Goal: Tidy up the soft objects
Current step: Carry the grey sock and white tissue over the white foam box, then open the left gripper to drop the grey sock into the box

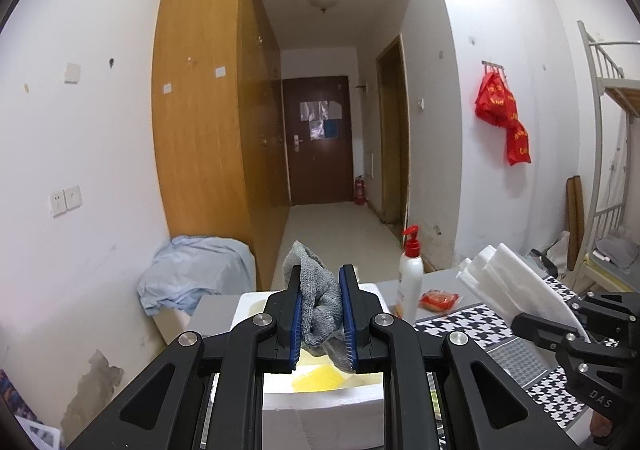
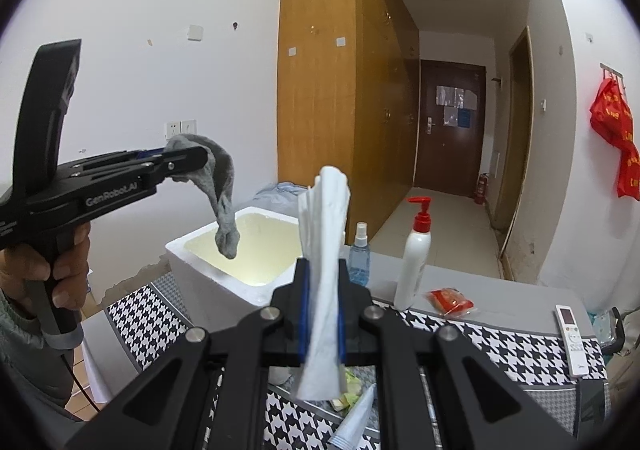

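The white foam box stands open-topped at centre left of the right wrist view, its thick rim bare, on the black-and-white houndstooth cloth of the table. To its right stand a blue spray bottle and a white pump bottle with red cap, with a red packet and a white remote control further right.

The left gripper is clamped on a limp grey knitted sock, which hangs with its long axis downward and its toe over the box's opening. The right gripper pinches a white folded cloth, stiffly pleated, standing nearly upright at lower centre, fanning out above and below the blue pads.
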`<state>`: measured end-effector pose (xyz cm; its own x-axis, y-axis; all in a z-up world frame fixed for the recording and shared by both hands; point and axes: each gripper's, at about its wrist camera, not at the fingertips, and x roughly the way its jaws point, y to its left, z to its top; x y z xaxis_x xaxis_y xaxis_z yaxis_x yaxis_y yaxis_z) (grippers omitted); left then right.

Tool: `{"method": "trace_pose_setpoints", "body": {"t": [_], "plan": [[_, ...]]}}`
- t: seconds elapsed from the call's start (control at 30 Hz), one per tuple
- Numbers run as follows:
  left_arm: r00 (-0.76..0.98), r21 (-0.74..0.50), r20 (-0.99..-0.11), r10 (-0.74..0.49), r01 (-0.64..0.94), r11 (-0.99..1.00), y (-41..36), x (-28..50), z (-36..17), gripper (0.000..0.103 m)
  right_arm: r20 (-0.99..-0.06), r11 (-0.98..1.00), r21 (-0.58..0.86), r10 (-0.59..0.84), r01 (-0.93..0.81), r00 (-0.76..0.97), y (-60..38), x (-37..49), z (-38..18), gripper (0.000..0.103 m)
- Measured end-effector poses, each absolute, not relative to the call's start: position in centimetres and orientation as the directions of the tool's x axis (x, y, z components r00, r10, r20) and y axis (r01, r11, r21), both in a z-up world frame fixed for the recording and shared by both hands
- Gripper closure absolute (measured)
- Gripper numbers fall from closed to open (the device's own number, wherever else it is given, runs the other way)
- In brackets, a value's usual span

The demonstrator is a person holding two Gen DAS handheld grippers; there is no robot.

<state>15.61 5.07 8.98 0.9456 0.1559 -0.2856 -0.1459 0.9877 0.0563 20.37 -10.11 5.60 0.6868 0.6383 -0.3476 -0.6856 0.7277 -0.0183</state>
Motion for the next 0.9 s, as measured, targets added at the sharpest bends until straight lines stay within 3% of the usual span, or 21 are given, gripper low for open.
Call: {"method": "trace_pose_setpoints", "body": {"t": [0.6, 0.7, 0.73, 0.77, 0.8, 0.87, 0.9], "plan": [[0.905, -0.002, -0.408, 0.121, -0.134, 0.991, 8.0, 19.1, 6.3, 0.085, -0.383, 0.734, -0.039, 0.616, -0.678, 0.689, -7.9, 21.4, 5.3, 0.089], [0.900, -0.004, -0.420, 0.120, -0.134, 0.991, 8.3, 19.6, 6.0, 0.081, -0.390, 0.733, -0.043, 0.613, -0.678, 0.687, -7.2, 21.4, 5.3, 0.089], [0.898, -0.004, -0.424, 0.121, -0.136, 0.991, 8.2, 19.8, 6.0, 0.078, -0.391, 0.733, -0.046, 0.612, -0.679, 0.688, -7.2, 21.4, 5.3, 0.089], [0.895, -0.013, -0.430, 0.120, -0.139, 0.990, 8.5, 19.9, 5.8, 0.067, -0.392, 0.733, -0.048, 0.611, -0.679, 0.688, -7.1, 21.5, 5.4, 0.089], [0.893, -0.022, -0.434, 0.118, -0.141, 0.990, 8.7, 20.0, 5.7, 0.050, -0.393, 0.734, -0.047, 0.610, -0.677, 0.688, -6.9, 21.5, 5.4, 0.089], [0.891, -0.047, -0.439, 0.120, -0.156, 0.987, 9.3, 20.0, 5.3, 0.028, -0.396, 0.737, -0.046, 0.606, -0.675, 0.689, -6.8, 21.6, 5.3, 0.089], [0.892, -0.056, -0.437, 0.120, -0.160, 0.986, 9.4, 19.9, 5.3, 0.024, -0.399, 0.739, -0.045, 0.604, -0.672, 0.690, -6.7, 21.7, 5.3, 0.089]]}}
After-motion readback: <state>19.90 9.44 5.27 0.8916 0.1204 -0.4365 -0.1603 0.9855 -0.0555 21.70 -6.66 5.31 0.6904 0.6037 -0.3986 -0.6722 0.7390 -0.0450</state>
